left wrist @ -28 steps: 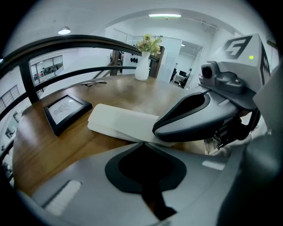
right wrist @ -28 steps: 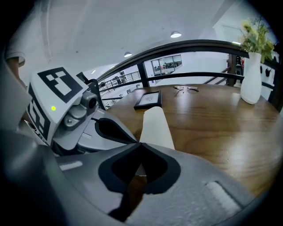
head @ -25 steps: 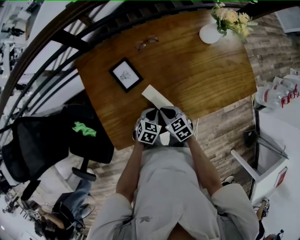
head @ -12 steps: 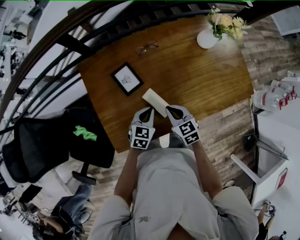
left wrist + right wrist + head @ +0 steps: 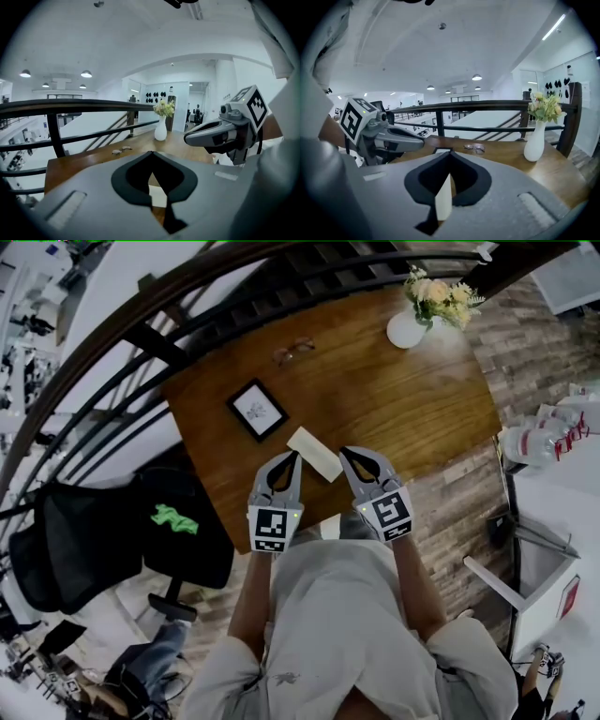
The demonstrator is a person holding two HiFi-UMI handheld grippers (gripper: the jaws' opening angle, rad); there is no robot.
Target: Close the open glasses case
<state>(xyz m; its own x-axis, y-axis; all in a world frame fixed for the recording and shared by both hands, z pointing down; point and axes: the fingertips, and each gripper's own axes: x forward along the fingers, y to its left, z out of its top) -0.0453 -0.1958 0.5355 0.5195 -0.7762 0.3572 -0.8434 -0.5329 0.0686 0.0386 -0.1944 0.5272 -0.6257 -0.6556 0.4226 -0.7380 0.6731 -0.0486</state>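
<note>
Left gripper point(image 5: 292, 458) and right gripper point(image 5: 346, 455) have swung apart, flanking the case point(image 5: 314, 453), each pinched closed on nothing. Check the lid's seated; press squarely if not

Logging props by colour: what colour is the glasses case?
Cream white; the glasses case shows best in the head view.

The left gripper point(image 5: 292, 459) and the right gripper point(image 5: 346, 454) are drawing apart over the near edge of the table point(image 5: 403, 399). Their marker cubes, touching a second ago, are now sitting clear of each other. The white glasses case point(image 5: 314, 454), half covered before, is showing whole between the two grippers.
</note>
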